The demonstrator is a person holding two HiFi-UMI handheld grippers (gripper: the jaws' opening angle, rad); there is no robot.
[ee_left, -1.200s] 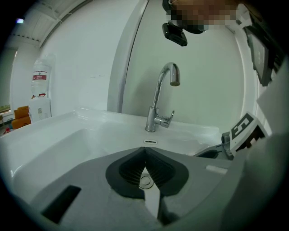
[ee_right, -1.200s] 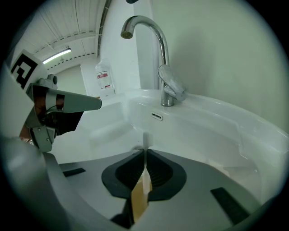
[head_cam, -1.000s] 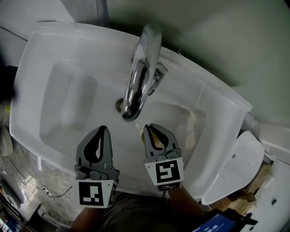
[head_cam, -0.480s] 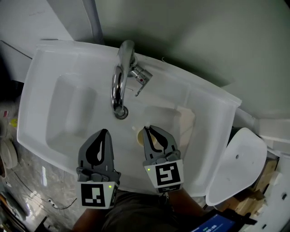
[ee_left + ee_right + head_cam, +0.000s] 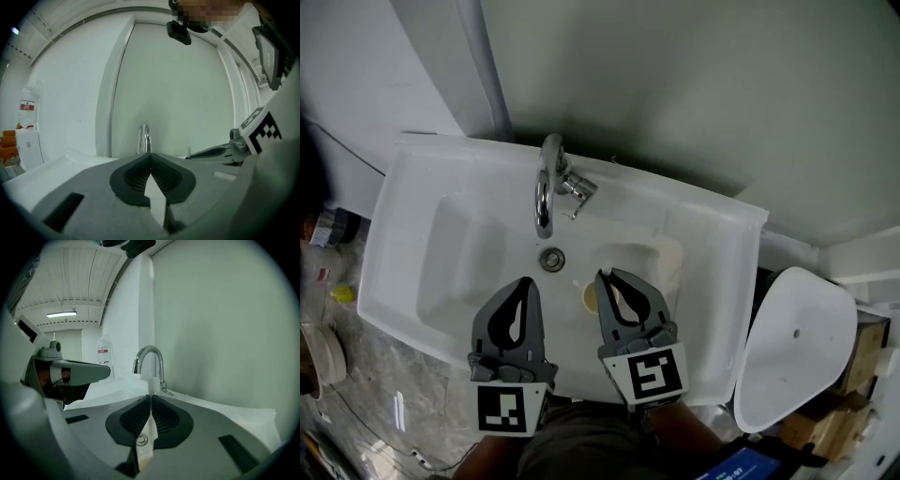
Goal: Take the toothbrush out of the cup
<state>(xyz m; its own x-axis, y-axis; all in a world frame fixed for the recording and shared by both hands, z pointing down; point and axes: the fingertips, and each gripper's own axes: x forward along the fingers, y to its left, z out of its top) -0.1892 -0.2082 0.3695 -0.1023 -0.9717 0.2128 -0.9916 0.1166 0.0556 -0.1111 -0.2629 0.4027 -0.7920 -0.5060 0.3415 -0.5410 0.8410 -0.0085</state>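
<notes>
1. Toothbrush (image 5: pixel 152 384): a slim white stem is pinched between the pads of my right gripper (image 5: pixel 150 398). The jaws are closed on it, and its top pokes up past their tips.
2. My left gripper (image 5: pixel 150 157) has its jaws together at the tips and grips nothing.
3. I judge the lifting-out step is in hand; both grippers hang over the sink (image 5: pixel 412 234), in front of the faucet (image 5: pixel 546 187).
4. Next I need a straight upward pull with a firm grip, until the lower end clears the cup (image 5: pixel 590 298).
5. The cup shows only as a cream round patch beside my right jaws. I cannot tell whether the brush's lower end is inside it or clear.
</notes>
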